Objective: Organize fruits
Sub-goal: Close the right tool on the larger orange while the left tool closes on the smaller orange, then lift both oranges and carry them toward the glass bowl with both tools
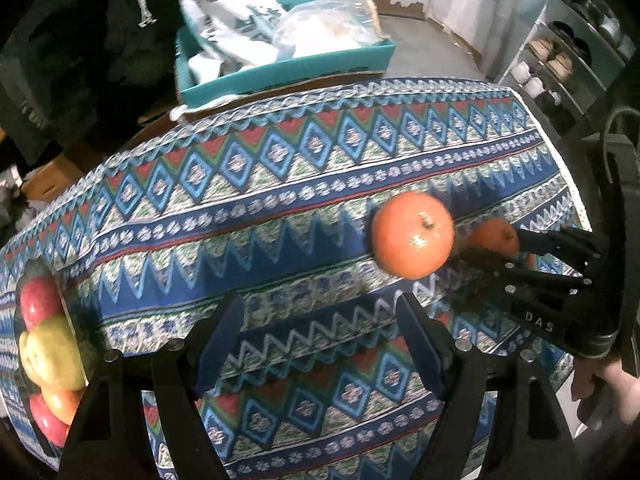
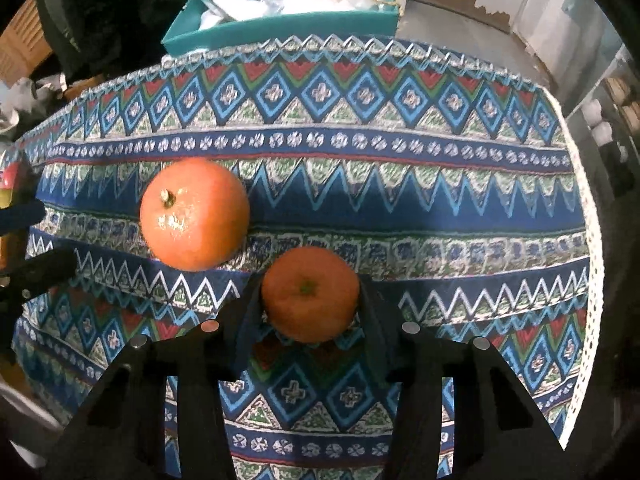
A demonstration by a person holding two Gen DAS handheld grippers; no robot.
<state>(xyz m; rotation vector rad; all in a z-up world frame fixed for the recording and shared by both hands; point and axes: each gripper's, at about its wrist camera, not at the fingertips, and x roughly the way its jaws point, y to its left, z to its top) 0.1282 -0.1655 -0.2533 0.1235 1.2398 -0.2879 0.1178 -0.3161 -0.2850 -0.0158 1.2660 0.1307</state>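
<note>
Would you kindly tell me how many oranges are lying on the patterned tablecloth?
2: a larger round orange lies free, and a smaller orange sits between the right gripper fingers.

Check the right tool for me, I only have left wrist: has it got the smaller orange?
Observer: Yes. In right wrist, the right tool has the smaller orange between its fingers, both against its sides.
Operator: Touching the bigger one?
Observer: No, the larger orange lies apart, with a strip of tablecloth showing between them.
Operator: Stem end?
Observer: Faces up, toward the camera.
</note>
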